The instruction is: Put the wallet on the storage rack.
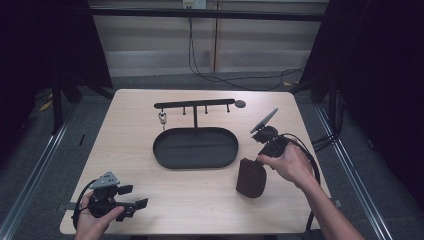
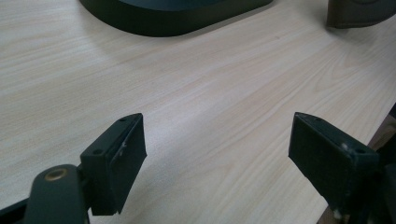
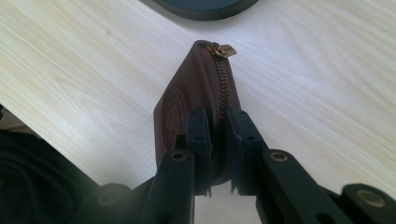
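Wooden table [image 1: 150, 200] — tray stand [image 1: 195, 147], pouch [image 1: 251, 178]

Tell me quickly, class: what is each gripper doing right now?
Left gripper: jaws open, nothing between them.
Right gripper: jaws closed on the brown zip pouch.

A recording lab or test studio was indicated: a bare light-wood table [image 1: 200, 200] was set among black curtains [image 1: 45, 45], metal floor rails [image 1: 35, 165] were seen left of the left gripper [image 1: 131, 197], and loose cables [image 1: 225, 80] were trailed across grey carpet far beyond both grippers.
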Motion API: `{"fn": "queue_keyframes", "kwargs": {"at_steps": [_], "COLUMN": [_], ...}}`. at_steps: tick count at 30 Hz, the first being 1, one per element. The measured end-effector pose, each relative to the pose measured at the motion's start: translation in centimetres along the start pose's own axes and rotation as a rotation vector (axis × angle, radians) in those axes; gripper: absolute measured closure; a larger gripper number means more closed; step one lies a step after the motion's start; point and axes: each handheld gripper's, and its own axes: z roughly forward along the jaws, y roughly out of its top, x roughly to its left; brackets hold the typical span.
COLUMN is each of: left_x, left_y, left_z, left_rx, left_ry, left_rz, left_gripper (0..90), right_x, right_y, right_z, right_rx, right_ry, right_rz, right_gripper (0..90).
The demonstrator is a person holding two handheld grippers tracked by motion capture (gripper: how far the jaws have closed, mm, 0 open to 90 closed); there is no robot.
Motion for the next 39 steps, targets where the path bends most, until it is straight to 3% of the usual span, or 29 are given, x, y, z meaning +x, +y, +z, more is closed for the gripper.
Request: {"fn": "queue_keyframes", "kwargs": {"at_steps": [11, 21, 39], "left_x": [0.1, 0.1, -0.1], "left_y": [0.0, 0.0, -0.1], "left_z": [0.1, 0.2, 0.1], "left_rx": [0.004, 0.015, 0.011], "left_ry": [-0.002, -0.007, -0.01], "left_rz": [-0.006, 0.003, 0.003], "left_gripper": [18.9, 18.8, 18.8], "right_x": [-0.5, -0.9, -1.0], "right_y": [0.9, 1.9, 4.3], "right_z": [-1.6, -2.2, -3.6], "right_rx": [-0.01, -0.003, -0.036], "right_ry": [-0.016, -0.028, -0.054], "right_rz": [0.017, 0.023, 0.04], "right_gripper": [80.8, 81.0, 83.5]}}
